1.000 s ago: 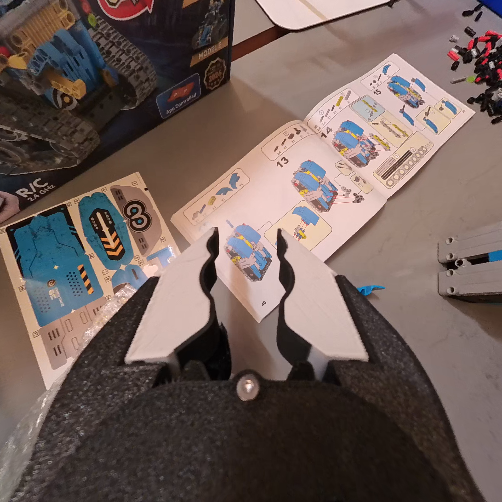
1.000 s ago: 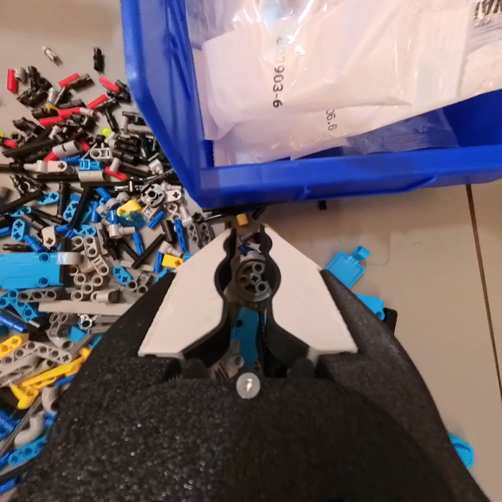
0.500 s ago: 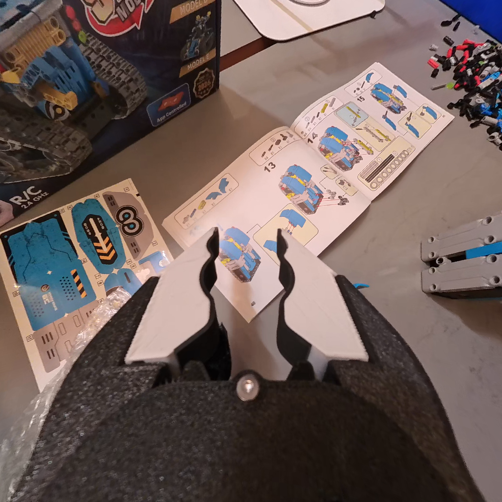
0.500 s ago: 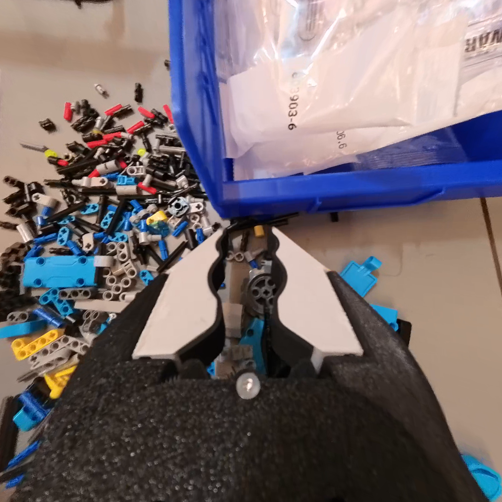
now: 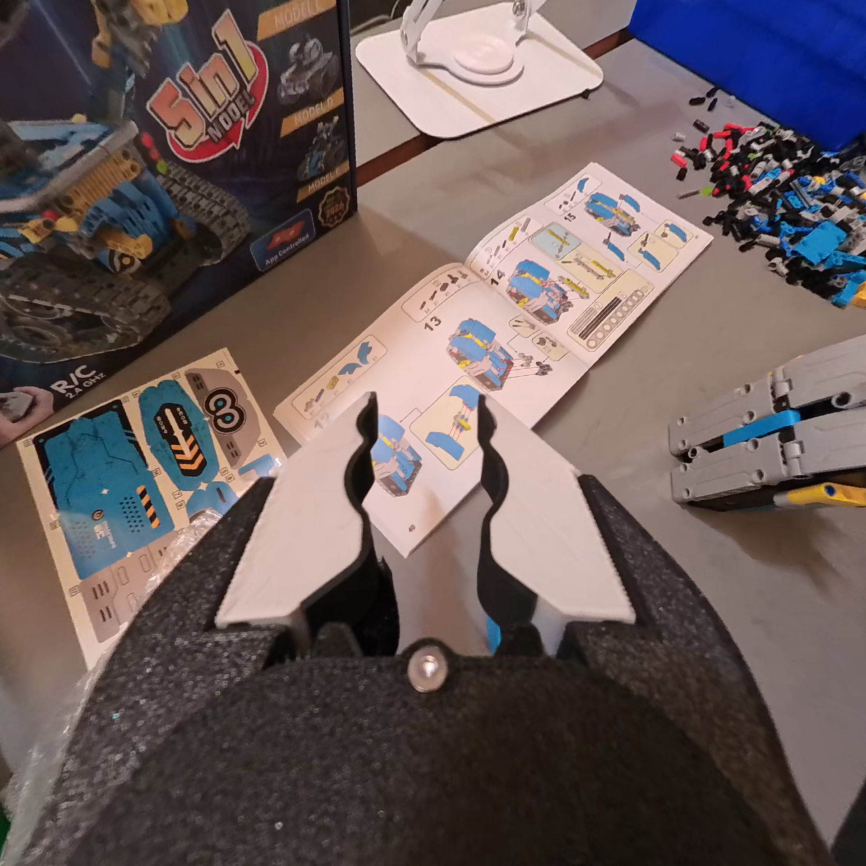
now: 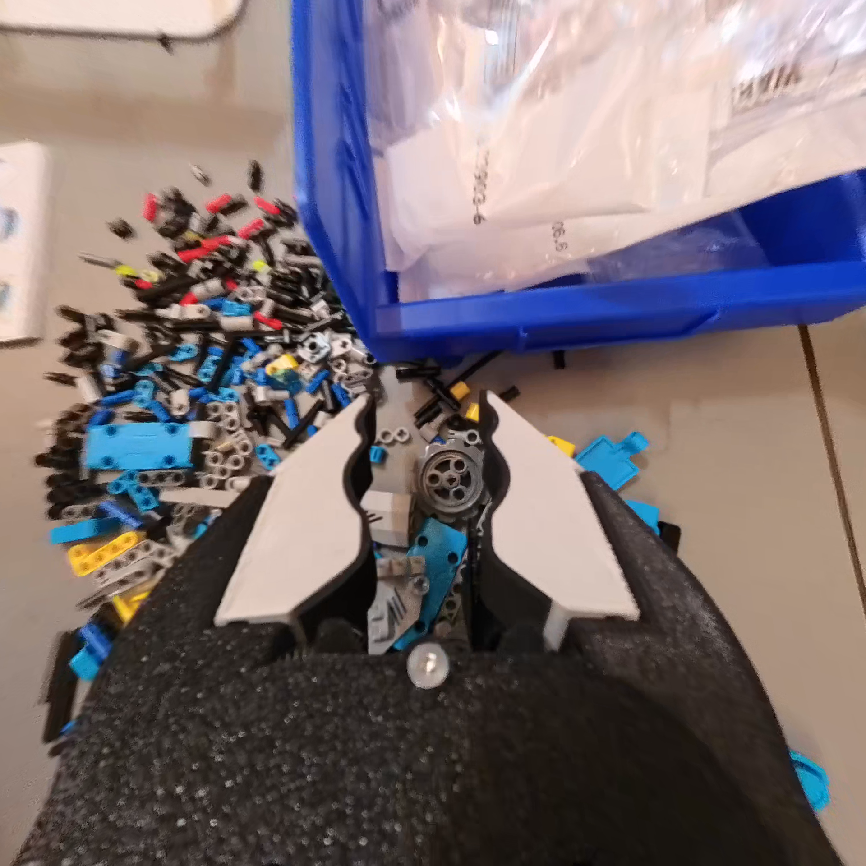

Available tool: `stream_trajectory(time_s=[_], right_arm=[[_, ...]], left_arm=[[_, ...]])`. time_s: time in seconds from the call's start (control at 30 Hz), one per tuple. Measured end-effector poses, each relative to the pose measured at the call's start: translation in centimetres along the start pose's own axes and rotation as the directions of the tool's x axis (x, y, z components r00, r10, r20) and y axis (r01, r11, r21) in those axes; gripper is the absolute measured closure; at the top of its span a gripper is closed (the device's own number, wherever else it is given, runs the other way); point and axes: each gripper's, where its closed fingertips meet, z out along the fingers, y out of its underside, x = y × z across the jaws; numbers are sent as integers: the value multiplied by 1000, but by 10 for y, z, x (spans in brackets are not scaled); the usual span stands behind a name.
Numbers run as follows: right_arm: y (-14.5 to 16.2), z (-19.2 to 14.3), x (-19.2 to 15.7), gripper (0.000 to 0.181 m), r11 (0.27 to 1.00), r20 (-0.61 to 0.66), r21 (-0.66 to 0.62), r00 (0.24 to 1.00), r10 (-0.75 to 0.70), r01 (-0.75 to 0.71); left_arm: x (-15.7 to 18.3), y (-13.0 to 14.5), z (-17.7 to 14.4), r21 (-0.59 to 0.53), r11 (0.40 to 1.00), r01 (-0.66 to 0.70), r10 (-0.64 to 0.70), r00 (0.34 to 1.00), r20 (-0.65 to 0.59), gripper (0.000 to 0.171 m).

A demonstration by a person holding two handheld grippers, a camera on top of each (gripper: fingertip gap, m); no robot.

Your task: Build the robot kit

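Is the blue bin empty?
No, the blue bin holds clear plastic bags with white paper inside.

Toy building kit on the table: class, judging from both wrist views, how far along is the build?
Done: one grey assembly lies built beside the open booklet. In hand: nothing gripped. The left gripper is open over the booklet, and the right gripper is open with a grey wheel between its fingers. Left: the pile of parts is loose, and the sticker sheet looks full.
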Motion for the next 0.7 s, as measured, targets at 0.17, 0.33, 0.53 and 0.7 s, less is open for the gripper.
stream_trajectory(time_s=[0.17,0.33,0.53,0.7], right_arm=[[-22,-35,17,146,984,-29,178,999,-27,32],[-22,-22,22,151,916,-89,293,962,-258,273],[-10,-15,12,157,978,57,207,997,-50,37],[-8,-9,2,157,985,217,136,973,78,-109]], left_arm=[[6,-12,-12,36,999,-10,10,1000,-3,129],[21,-25,-29,76,997,-27,29,999,-32,129],[39,-37,-46,123,990,-64,70,996,-49,129],[50,-49,-64,166,984,-61,75,994,-80,129]])
